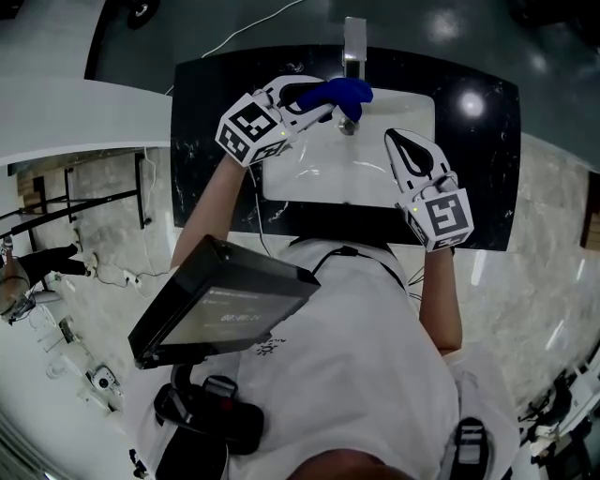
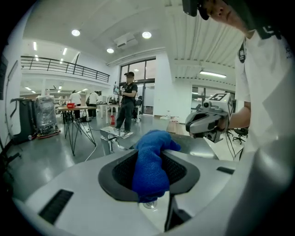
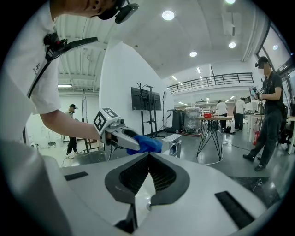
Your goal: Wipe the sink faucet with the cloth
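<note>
Left gripper [image 1: 321,101] jaws are clamping the blue cloth [image 1: 347,92], bringing it just beside the faucet [image 1: 353,37] above the sink [image 1: 309,178]. Wiping is probably only starting. Right gripper [image 1: 401,141] is hovering, jaws closed, empty.

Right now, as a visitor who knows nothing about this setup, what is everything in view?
cloth: one, blue, clamped in the left gripper, just in front of the faucet.
faucet: one, chrome, at the sink's back edge.
sink: one, white, set in the countertop.
countertop: one, black marbled, around the sink.
cable: one, white, on the floor behind the countertop.
case: one, black, at the person's chest.
bystanders: several, far off in the hall.
left gripper: one, white, shut on the cloth.
right gripper: one, white, jaws together, empty, over the sink's right side.
</note>
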A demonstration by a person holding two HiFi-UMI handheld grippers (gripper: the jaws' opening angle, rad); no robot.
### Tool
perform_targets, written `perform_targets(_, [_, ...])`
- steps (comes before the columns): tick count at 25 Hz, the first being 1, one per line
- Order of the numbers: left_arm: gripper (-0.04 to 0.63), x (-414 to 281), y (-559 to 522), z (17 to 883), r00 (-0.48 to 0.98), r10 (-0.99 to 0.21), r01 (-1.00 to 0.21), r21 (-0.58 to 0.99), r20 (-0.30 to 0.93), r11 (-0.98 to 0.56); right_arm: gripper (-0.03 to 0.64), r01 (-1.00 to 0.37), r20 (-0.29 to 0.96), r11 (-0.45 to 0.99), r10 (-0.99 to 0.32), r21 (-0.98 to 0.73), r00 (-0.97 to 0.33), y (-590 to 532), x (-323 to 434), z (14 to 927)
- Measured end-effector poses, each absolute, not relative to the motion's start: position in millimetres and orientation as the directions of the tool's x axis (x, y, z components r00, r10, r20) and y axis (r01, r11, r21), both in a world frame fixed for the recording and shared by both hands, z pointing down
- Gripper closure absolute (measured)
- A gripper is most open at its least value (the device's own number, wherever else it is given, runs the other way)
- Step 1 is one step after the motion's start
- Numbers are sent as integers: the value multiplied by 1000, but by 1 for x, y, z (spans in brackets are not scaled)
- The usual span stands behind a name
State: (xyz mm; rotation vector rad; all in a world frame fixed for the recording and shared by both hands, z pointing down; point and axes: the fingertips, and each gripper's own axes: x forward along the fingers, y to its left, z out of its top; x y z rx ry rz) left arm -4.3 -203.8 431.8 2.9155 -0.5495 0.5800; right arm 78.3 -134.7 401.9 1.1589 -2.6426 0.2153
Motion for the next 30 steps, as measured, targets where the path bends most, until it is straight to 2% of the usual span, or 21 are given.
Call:
perform_targets(4, [471, 13, -210, 453, 842, -285, -333, 25, 458, -943, 614, -746, 282, 666, -710, -29, -645, -134, 82, 399])
perform_targets(12, [471, 29, -257, 472, 796, -295, -372, 42, 529, -927, 614, -779, 297, 626, -738, -34, -606, -135, 99, 403])
perform_targets(20, [471, 7, -303, 472, 739, -438, -529, 37, 512, -848, 614, -778, 297, 627, -736, -41, -608, -139, 99, 406])
perform_targets(30, [471, -67, -274, 472, 669, -540, -648, 45, 511, -760, 614, -735, 285, 677, -696, -45, -659, -139, 81, 406])
